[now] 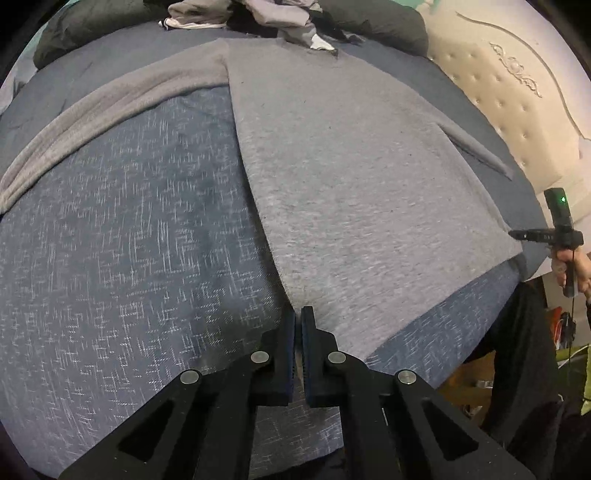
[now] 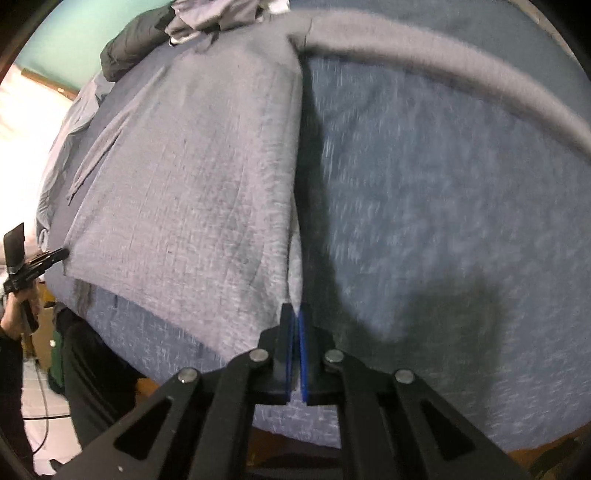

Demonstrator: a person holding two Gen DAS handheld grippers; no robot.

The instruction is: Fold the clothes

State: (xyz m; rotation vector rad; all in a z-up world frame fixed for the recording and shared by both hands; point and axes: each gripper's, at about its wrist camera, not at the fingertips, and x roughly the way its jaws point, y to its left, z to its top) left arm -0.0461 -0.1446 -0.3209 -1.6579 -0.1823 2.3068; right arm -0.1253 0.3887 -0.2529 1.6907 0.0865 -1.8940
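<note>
A grey long-sleeved top (image 1: pixel 351 177) lies flat on the blue patterned bedspread (image 1: pixel 129 229), hem toward me. My left gripper (image 1: pixel 298 314) is shut on the hem's left corner. One sleeve (image 1: pixel 110 103) trails out to the left. At the hem's far right corner, the right gripper (image 1: pixel 517 234) shows small in a hand. In the right wrist view the grey top (image 2: pixel 192 166) spreads to the left, and my right gripper (image 2: pixel 295 310) is shut on its right hem corner, lifted slightly. The other sleeve (image 2: pixel 443 62) arcs to the right. The left gripper (image 2: pixel 61 254) is at the opposite corner.
A heap of unfolded clothes (image 1: pixel 240 13) and dark bedding (image 1: pixel 373 22) lie at the far end of the bed. A cream tufted headboard (image 1: pixel 517 92) runs along the right. The bed's near edge drops to the floor and clutter (image 1: pixel 565 332).
</note>
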